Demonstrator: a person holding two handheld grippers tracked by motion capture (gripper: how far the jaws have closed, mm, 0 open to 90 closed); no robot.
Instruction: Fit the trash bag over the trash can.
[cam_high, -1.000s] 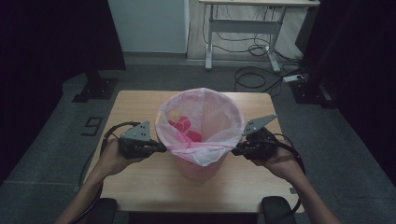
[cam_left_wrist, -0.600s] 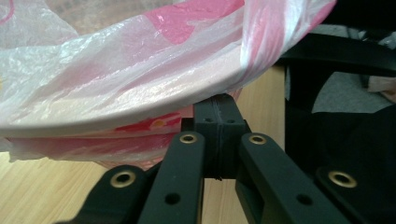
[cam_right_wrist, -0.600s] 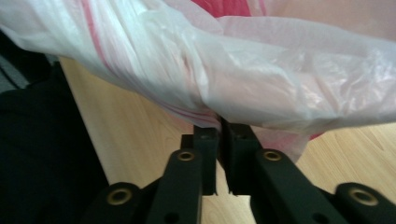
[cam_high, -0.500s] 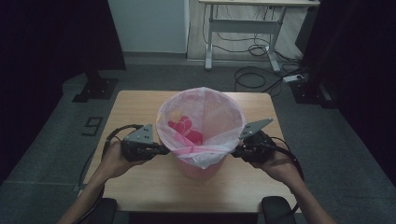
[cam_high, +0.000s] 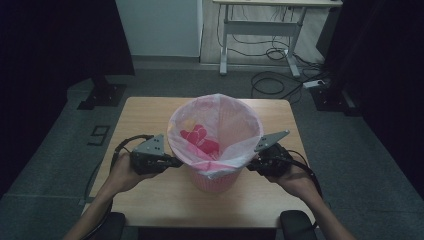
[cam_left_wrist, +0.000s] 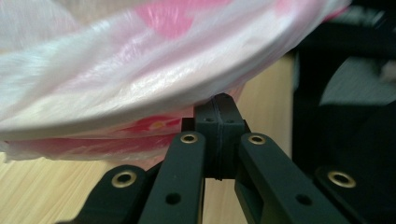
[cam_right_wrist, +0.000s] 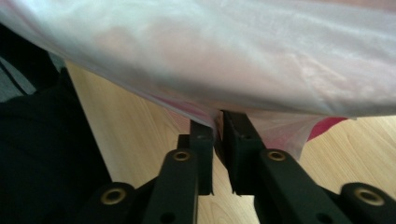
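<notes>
Nearest, the left gripper (cam_high: 172, 161) has its jaws fully together, pinching the bag's (cam_high: 235, 130) overhanging edge just ahead of its tips. Across the bin (cam_high: 212, 182), the right gripper (cam_high: 250, 166) is clamped on the opposite edge; in the right gripper view a thin fold of film sits between its nearly closed jaws. The bag lines the bin between both grippers, rubbish (cam_high: 200, 140) inside, on the table (cam_high: 145, 112). The step looks like gripping the liner to take it out; next probably calls for raising both edges evenly, without tearing.
</notes>
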